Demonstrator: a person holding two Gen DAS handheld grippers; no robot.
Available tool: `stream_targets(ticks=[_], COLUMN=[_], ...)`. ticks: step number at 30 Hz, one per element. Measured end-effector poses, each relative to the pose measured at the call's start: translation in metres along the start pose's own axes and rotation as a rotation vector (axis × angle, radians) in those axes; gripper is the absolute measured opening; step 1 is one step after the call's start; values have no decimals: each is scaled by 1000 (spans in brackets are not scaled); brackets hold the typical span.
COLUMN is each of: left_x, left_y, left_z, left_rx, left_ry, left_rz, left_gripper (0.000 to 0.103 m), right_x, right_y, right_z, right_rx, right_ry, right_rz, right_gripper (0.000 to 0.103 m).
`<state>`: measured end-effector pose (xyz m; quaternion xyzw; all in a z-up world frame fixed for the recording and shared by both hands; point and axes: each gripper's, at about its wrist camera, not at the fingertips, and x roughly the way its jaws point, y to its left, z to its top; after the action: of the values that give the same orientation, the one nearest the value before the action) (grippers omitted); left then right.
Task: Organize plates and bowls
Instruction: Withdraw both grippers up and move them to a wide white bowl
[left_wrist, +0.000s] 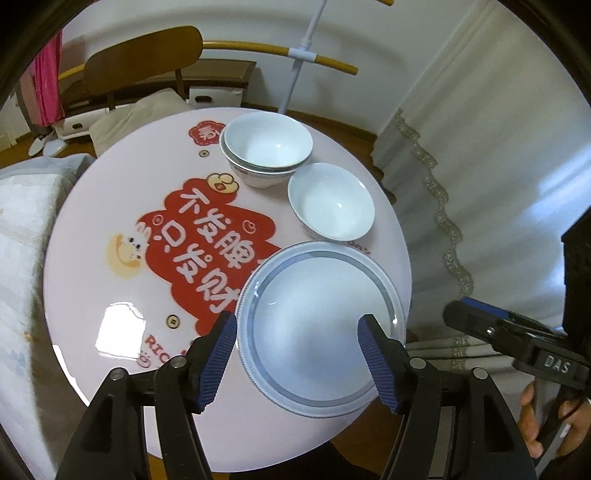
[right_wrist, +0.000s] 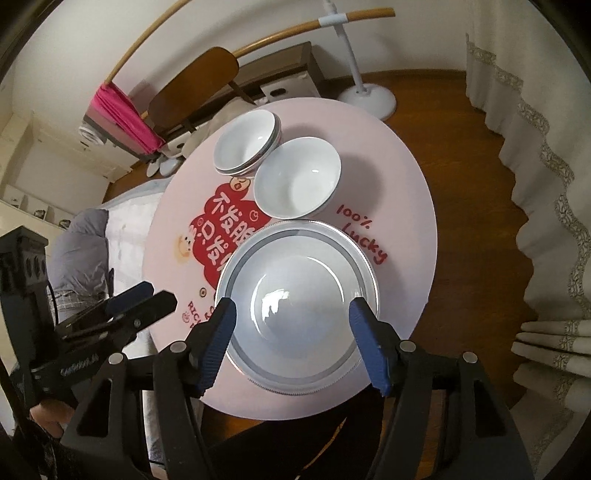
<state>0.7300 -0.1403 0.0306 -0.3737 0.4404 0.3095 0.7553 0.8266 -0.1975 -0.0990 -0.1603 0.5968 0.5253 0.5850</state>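
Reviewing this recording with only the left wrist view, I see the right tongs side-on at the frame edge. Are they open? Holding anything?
Observer: Open and empty. The right tongs are above the blue-rimmed white ceramic plate.
Operator: Some print is cut off by the plate's right rim. What is it?
Observer: It is red lettering reading "100% Lucky" on the round pink table.
Operator: What does the white pole stand on?
Observer: It stands on a round white base on the wooden floor.

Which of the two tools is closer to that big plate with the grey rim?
Right, probably, by little. The right tool hovers with the plate centred between its fingers; the left tool hovers beside it, the plate off toward its right finger.
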Motion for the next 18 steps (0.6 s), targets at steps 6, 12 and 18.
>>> stream_targets(ticks=[6,12,18], left_x=[13,36,59], left_y=[9,16,20], left_z=[22,34,48], left_rx=[3,-10,-66], left_ry=[-2,30,51], left_rz=[-33,-28,-14], left_gripper=[64,64,63], right_x=[9,24,46], right_y=[7,4,1], right_z=[19,33,53], right_rx=[-23,-1,-28], right_ry=[8,17,65], right_rz=[-36,-43,-34], right_gripper=[65,65,65])
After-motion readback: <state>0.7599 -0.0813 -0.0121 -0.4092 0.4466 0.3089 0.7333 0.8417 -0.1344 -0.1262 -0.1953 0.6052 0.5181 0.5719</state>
